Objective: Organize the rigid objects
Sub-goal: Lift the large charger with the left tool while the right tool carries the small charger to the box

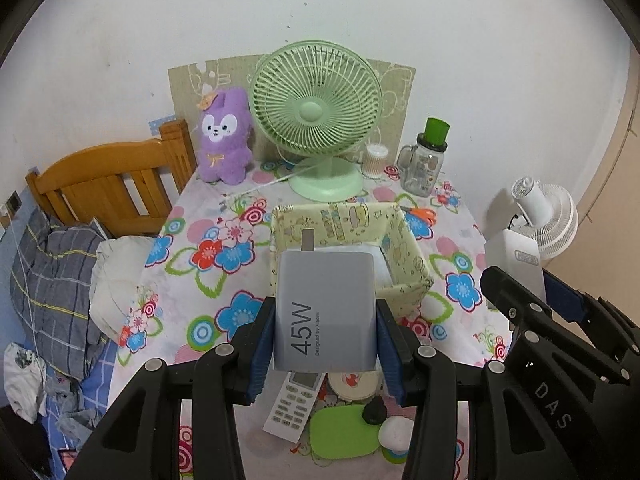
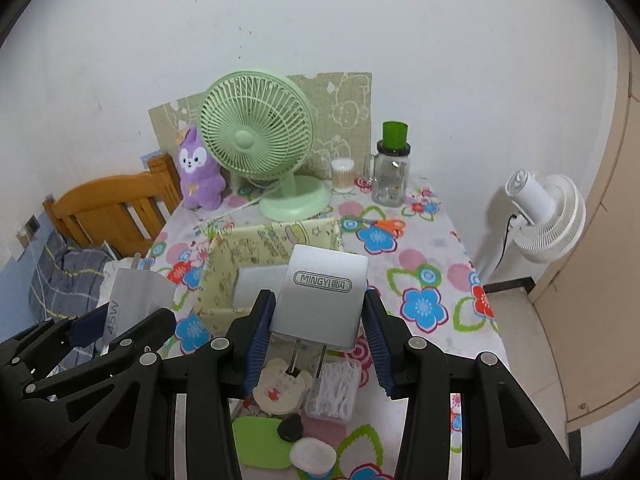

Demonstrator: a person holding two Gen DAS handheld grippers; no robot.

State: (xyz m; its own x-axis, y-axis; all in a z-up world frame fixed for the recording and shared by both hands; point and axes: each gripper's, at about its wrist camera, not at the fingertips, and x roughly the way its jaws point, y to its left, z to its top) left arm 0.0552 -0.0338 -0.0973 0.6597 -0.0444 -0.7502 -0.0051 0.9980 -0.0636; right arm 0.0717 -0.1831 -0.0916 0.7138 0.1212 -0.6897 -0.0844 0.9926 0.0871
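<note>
Two chargers aloft: with left gripper [image 1: 326, 334] pinching the 45W charger [image 1: 325, 312] and right gripper [image 2: 316, 330] pinching the MINGYI charger [image 2: 322, 298], carry each over the near rim of the yellow box [image 1: 404, 284], lower, then release one at a time.

The left gripper [image 1: 325, 332] is raised above the near part of the surface, its blue-padded fingers [image 1: 262, 344] clamped on the two sides of a grey charger, prongs pointing away. The right gripper [image 2: 318, 330] is lifted just beside it on the right, at about the same height, jaws closed on a silver charger, prongs pointing back toward the wrist.
</note>
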